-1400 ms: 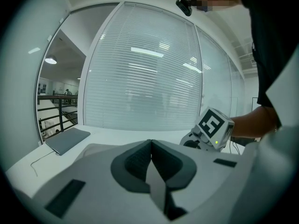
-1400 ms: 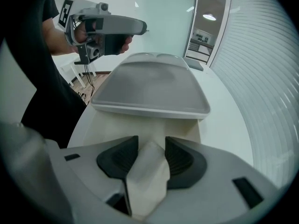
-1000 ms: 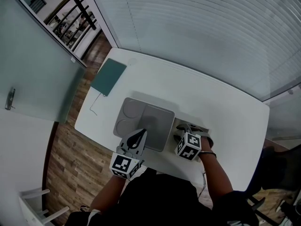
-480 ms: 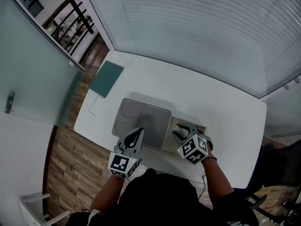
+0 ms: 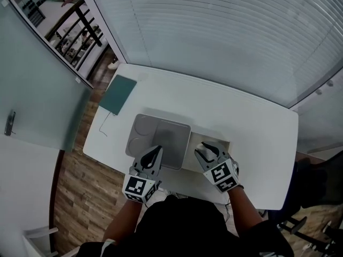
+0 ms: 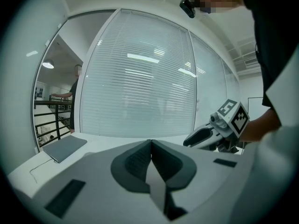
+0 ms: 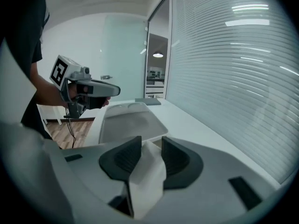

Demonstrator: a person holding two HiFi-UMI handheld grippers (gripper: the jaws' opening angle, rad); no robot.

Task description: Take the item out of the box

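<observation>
The white table (image 5: 257, 138) fills the middle of the scene, with slatted blinds beyond its far edge. On its left half lies a grey tray (image 5: 174, 135), two round wells on its left side and one broad flat bay on the right. It looks set there as the landing place, since it sits just beside the box. The box (image 5: 224, 142), pale and open-topped, stands touching or nearly touching the tray's right edge, close to the person so both hands reach it. A teal pad (image 5: 118, 93) lies at the far left corner, well apart from the work.

The left gripper (image 6: 150, 146) hangs over the tray's near edge with its jaws pressed together and nothing between them. It seems parked out of the way, not helping.

The right gripper (image 7: 150, 146) hangs over the near-left part of the box, tilted downward, its jaws clamped on the item (image 7: 147, 171) — a thin white sheet-like piece that stands between the pads and runs back toward the camera. The pinch is on its upper edge, likely so it can be drawn upward without dragging on the walls. Whether its lower end has cleared the box no view shows — the gripper's body hides it.
</observation>
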